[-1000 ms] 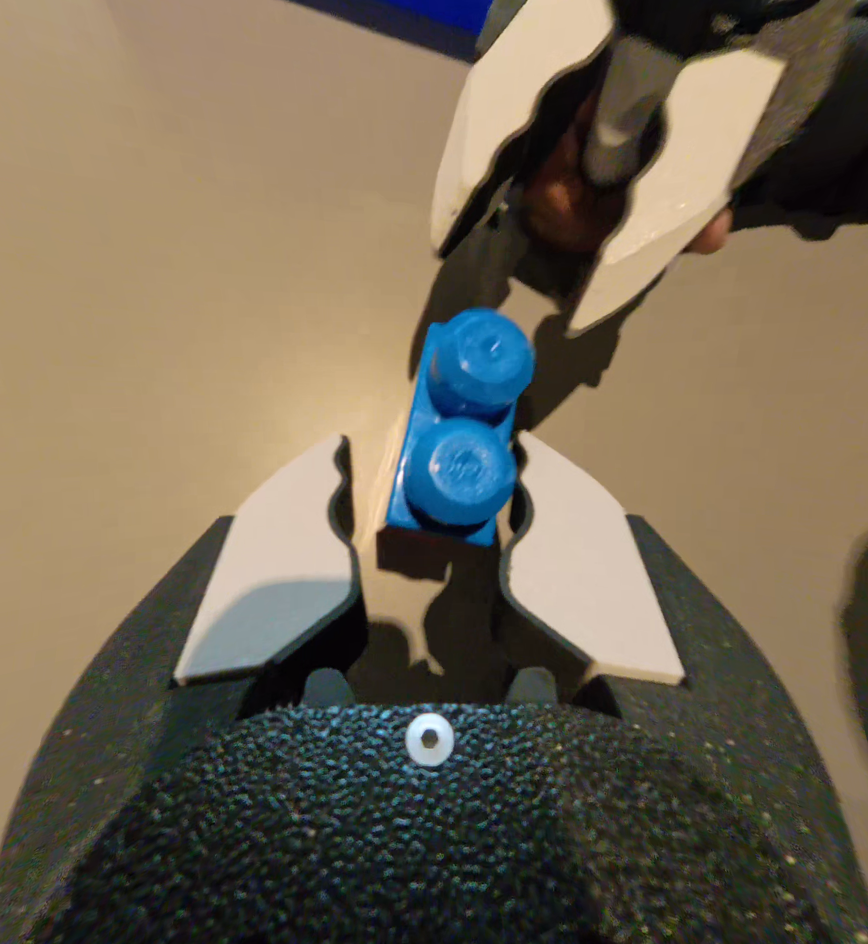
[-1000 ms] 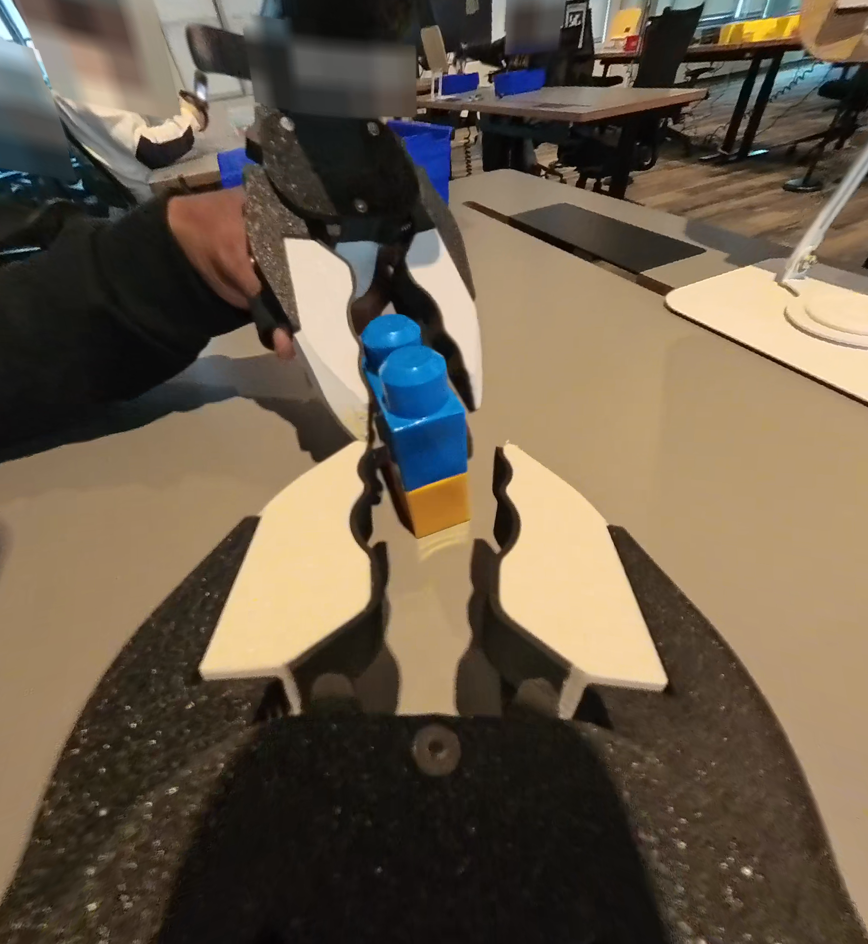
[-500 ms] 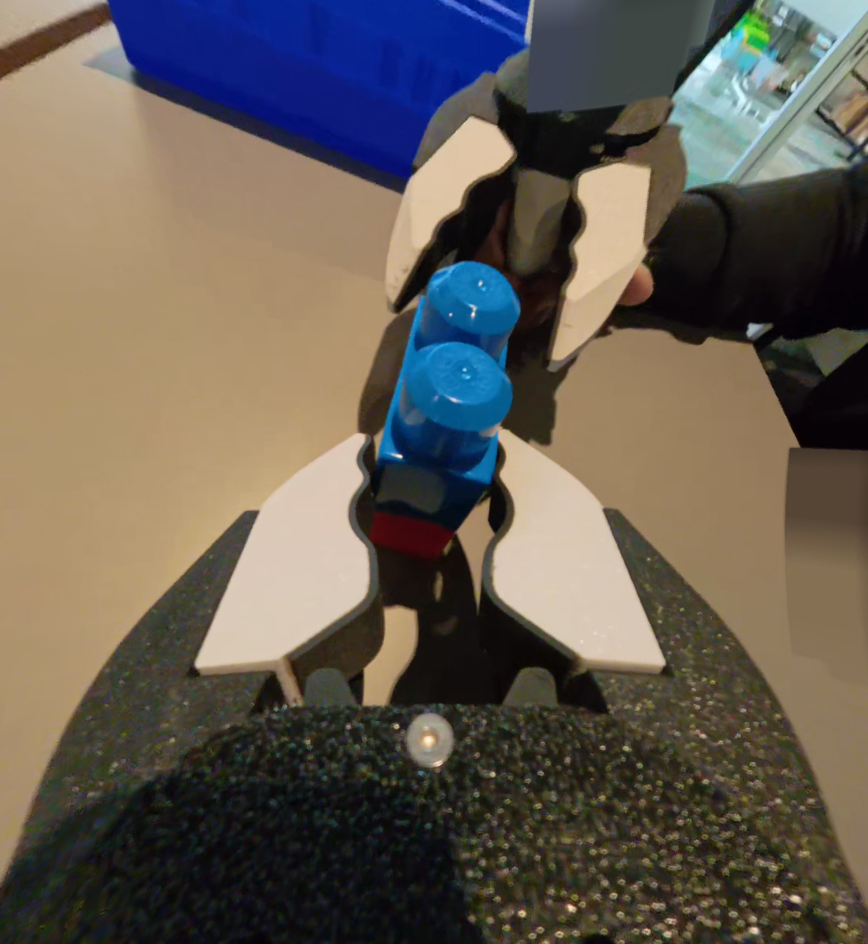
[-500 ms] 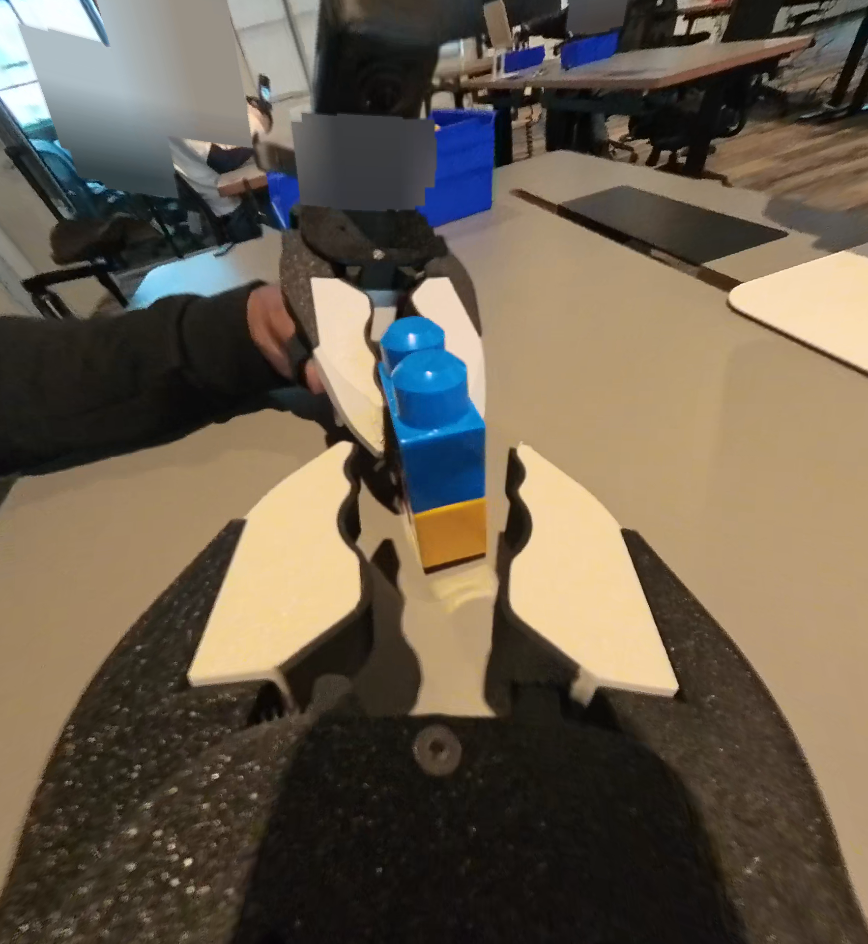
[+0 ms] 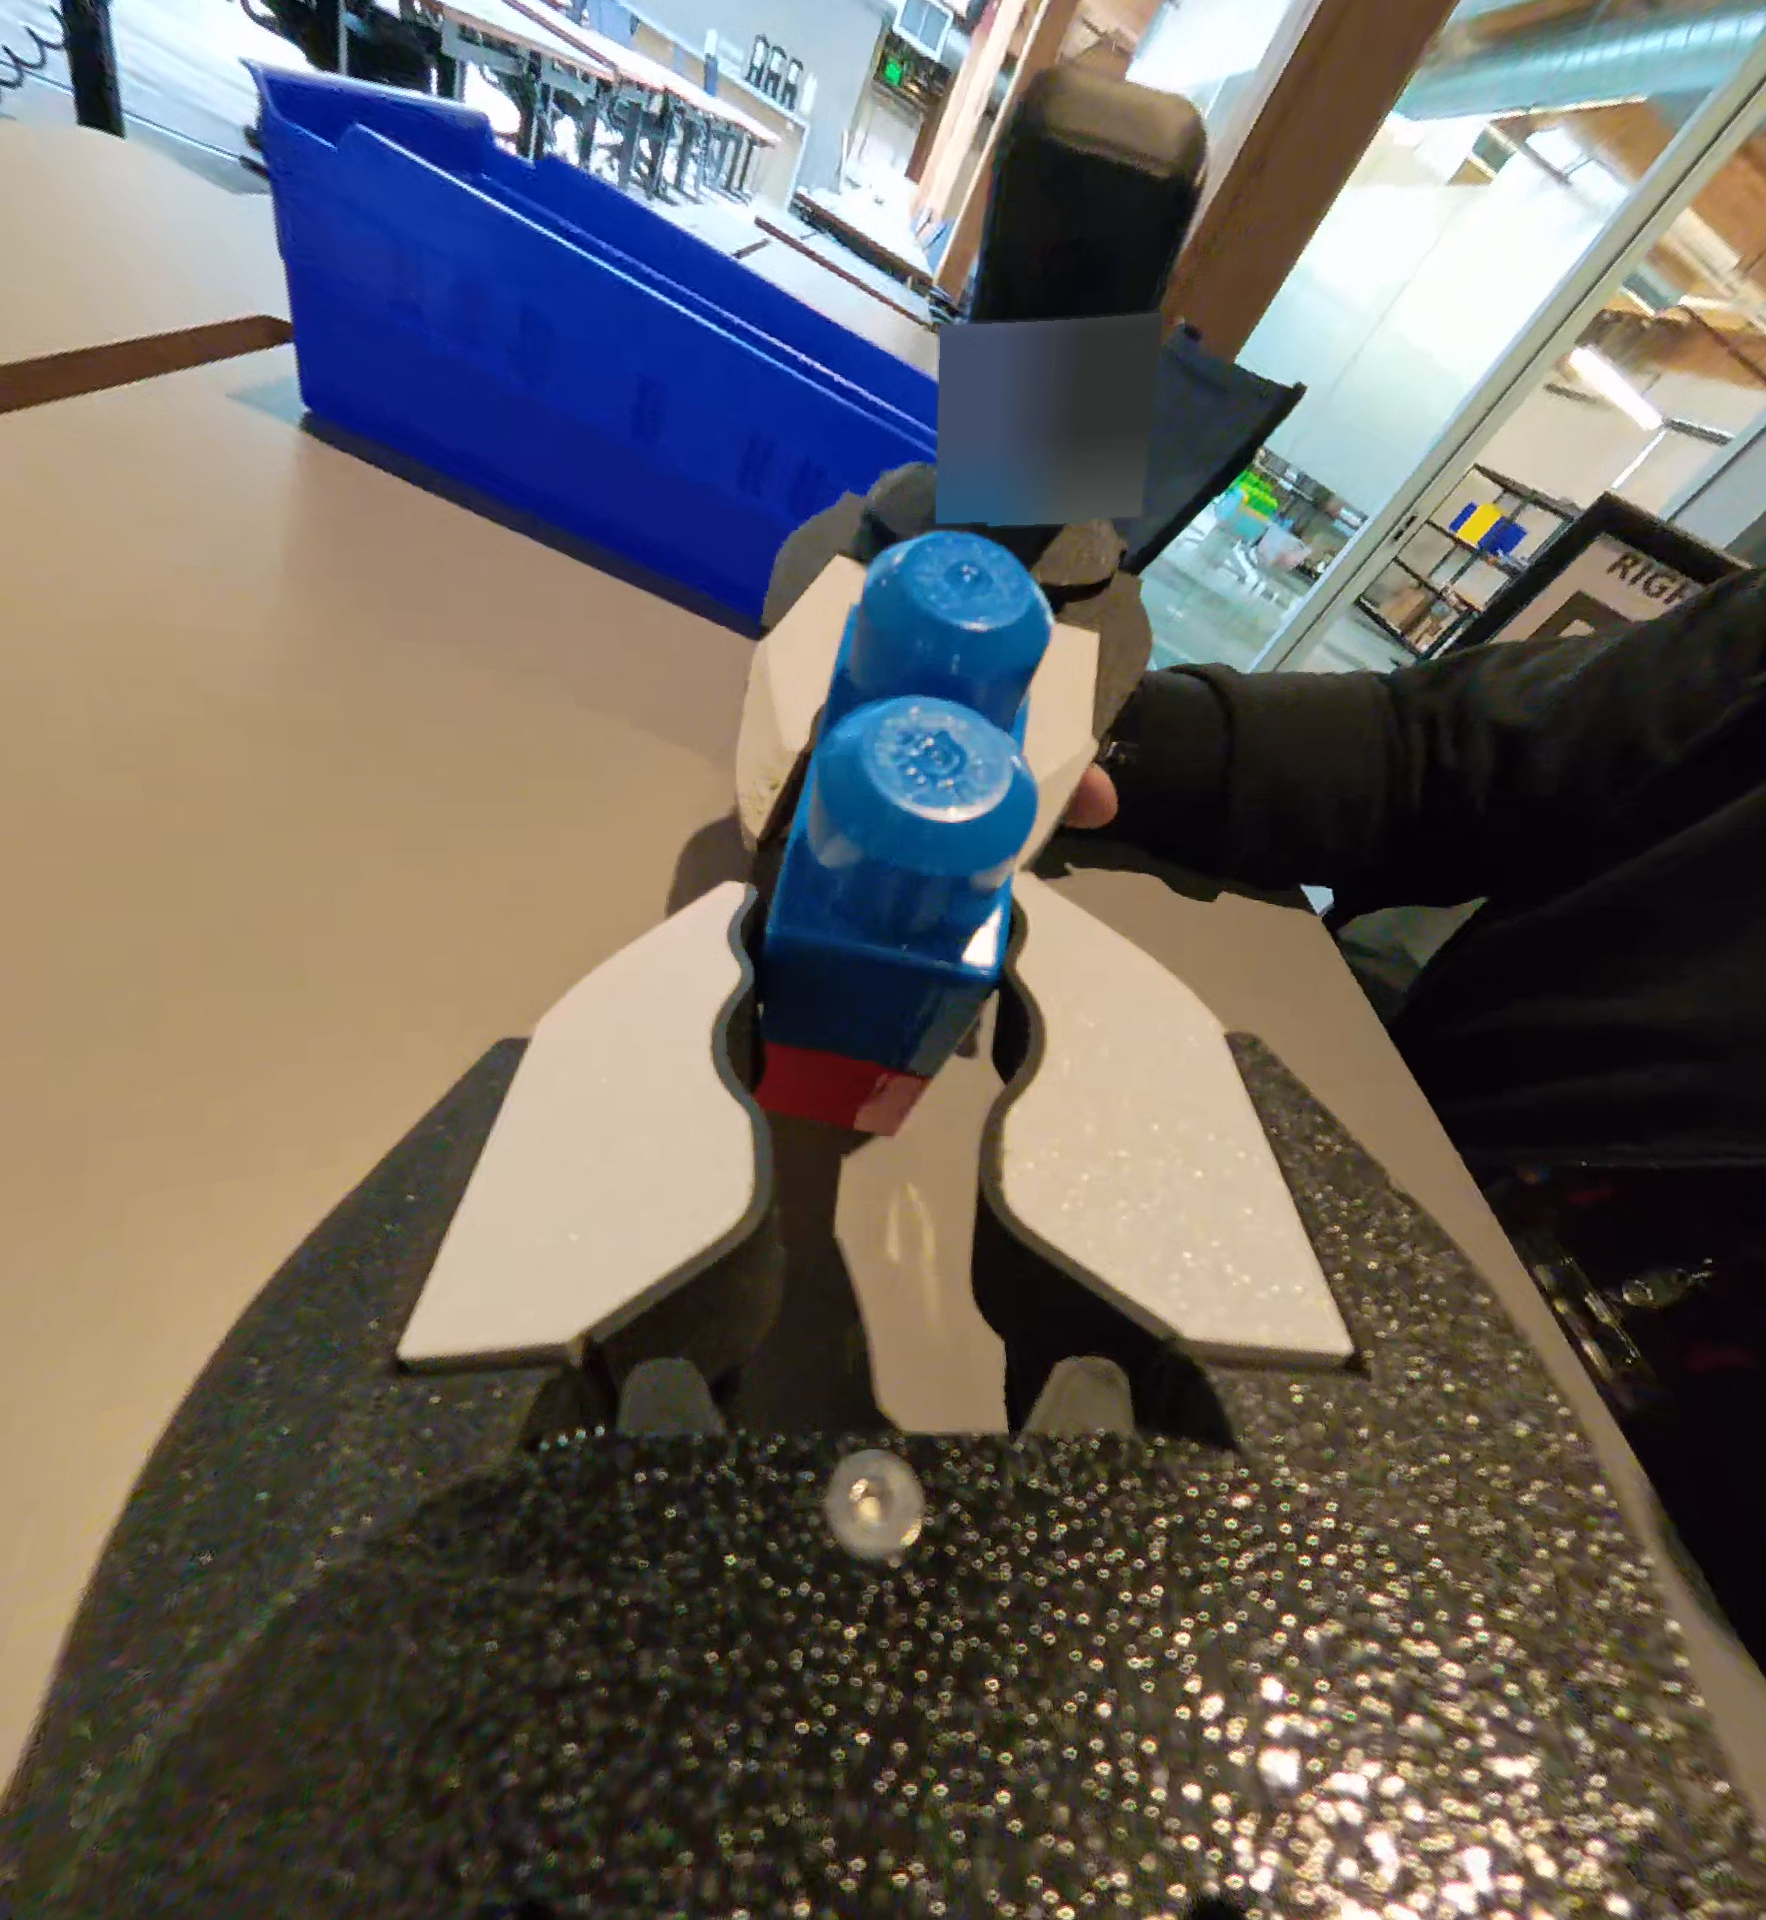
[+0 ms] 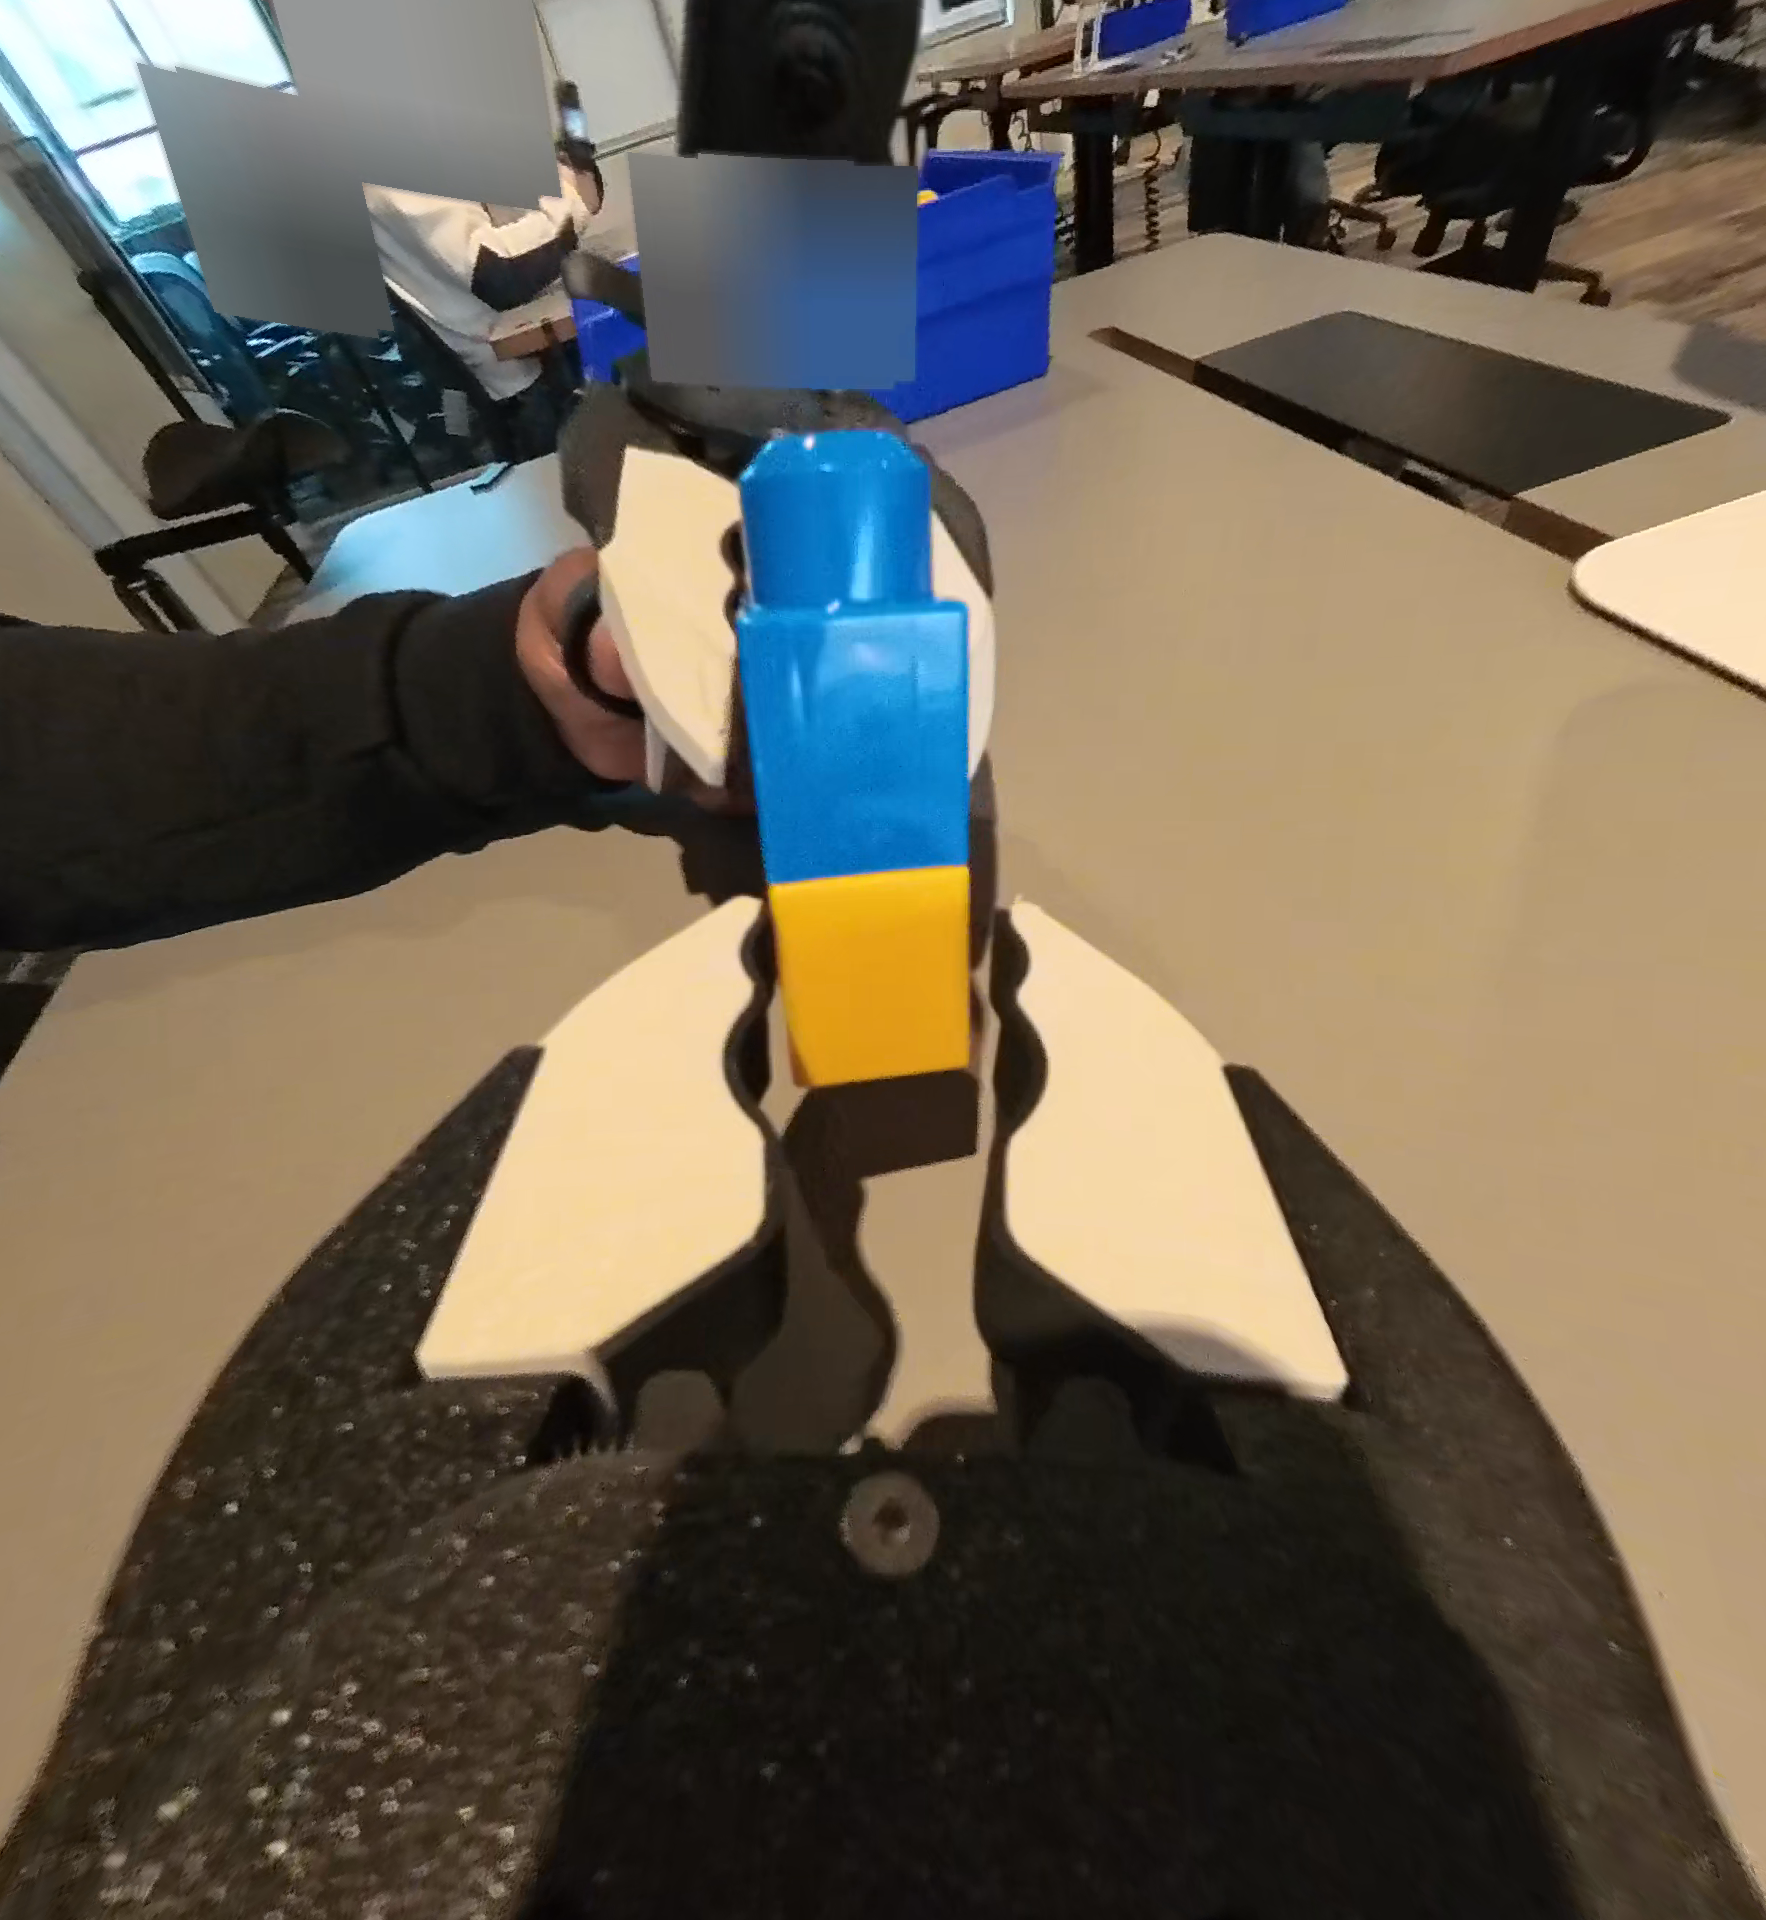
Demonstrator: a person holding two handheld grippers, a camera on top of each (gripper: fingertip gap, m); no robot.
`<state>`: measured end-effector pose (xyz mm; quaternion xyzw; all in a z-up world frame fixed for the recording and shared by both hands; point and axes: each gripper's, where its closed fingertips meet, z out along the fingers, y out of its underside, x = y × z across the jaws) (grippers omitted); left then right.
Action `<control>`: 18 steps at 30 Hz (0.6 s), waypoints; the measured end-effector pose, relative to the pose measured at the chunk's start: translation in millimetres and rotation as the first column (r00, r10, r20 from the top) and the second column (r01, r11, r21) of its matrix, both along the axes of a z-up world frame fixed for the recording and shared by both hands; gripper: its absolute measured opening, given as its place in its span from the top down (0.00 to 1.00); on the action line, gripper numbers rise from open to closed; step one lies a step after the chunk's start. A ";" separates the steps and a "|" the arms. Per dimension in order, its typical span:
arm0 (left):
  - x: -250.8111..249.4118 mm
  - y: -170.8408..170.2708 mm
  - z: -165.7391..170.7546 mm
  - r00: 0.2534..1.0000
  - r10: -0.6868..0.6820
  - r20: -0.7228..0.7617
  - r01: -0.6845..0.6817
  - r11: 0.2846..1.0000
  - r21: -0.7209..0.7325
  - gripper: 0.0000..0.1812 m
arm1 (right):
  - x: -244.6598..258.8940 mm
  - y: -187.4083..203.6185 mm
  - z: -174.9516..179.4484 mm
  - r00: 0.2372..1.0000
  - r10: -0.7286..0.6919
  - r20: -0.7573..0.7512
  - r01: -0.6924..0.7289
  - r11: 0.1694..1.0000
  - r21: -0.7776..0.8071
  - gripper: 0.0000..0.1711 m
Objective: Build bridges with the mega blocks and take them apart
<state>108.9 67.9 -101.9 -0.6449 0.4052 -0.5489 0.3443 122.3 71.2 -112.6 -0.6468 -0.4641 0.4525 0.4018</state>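
Observation:
A small bridge stands between my two grippers: a blue two-stud block [image 5: 900, 831] on top, a red block [image 5: 832, 1086] under its near end in the left wrist view, and a yellow block [image 6: 868, 977] under its near end in the right wrist view. My left gripper [image 5: 879, 935] is shut on the blue block just above the red one. My right gripper [image 6: 879, 935] is closed around the yellow block, with the blue block [image 6: 853, 727] rising above it. Each gripper faces the other across the bridge; their far fingers [image 5: 775, 717] [image 6: 666, 613] show behind the blocks.
A blue bin [image 5: 546, 343] stands on the beige table [image 5: 287, 779] behind the bridge. A black mat [image 6: 1461, 405] and a white board [image 6: 1731, 592] lie at the right. Dark-sleeved arms [image 5: 1481, 779] [image 6: 235, 727] hold the grippers. My two grippers' fingertips are within a few centimetres of each other.
Both grippers tilted from looking down to nearly level and closed in on the bridge. The left fingers closed on the blue block; the right fingers narrowed around the yellow block.

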 end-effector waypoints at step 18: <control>-7.1 10.4 6.4 0.995 0.045 0.088 -0.030 0.985 -0.167 0.79 | 7.4 -3.9 -35.6 0.942 -0.084 0.326 -0.049 0.924 0.378 0.80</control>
